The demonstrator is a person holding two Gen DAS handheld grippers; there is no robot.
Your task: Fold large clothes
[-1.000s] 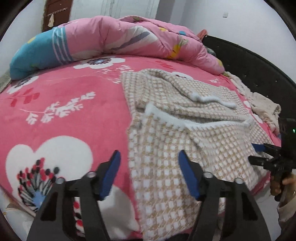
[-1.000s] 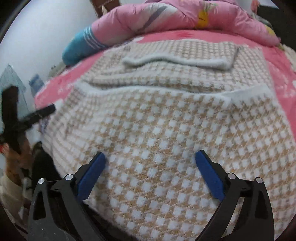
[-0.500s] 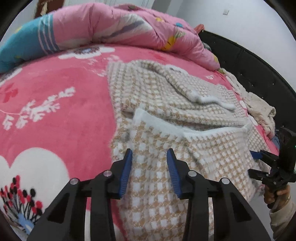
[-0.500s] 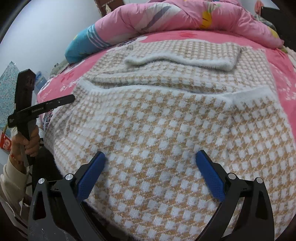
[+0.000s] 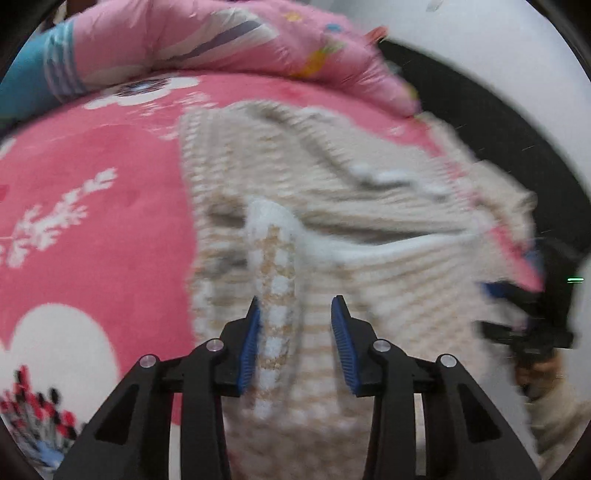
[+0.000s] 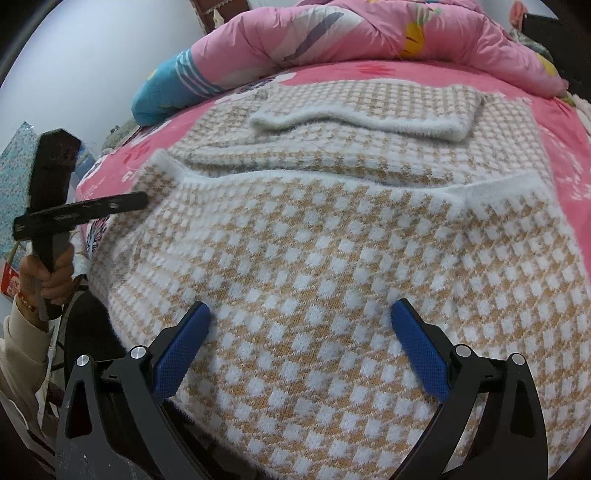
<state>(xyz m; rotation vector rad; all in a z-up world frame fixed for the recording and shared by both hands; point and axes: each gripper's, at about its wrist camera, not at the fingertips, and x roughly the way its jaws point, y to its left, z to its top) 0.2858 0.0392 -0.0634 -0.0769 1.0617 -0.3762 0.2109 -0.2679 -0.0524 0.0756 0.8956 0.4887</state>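
Beige-and-white checked knit, a large sweater (image 6: 332,258), lies spread over the pink flowered bed (image 5: 92,206), its lower part reaching the bed's near edge and draping over it. Its fuzzy white hem (image 6: 354,118) is doubled over at the far end of the garment, toward the rumpled pink quilt (image 6: 369,33) heaped along the bed's far edge. A white-trimmed fold crosses the middle of the sweater from one side to the other.

The left gripper (image 5: 295,332) sits low over the sweater's left side near the bed's near edge. Its blue-padded jaws are drawn partway together around a raised ridge of the knit that runs up between them; the left pad looks to touch the ridge, while a gap shows beside the right pad, and the blur in this view keeps me from telling whether the cloth is actually pinched.

The right gripper (image 6: 299,339) hovers over the broad checked panel at the near edge of the bed, jaws spread wide and holding nothing, the fabric lying flat between the blue pads.

A blue striped part of the bedding (image 6: 170,88) shows at the far left of the bed.
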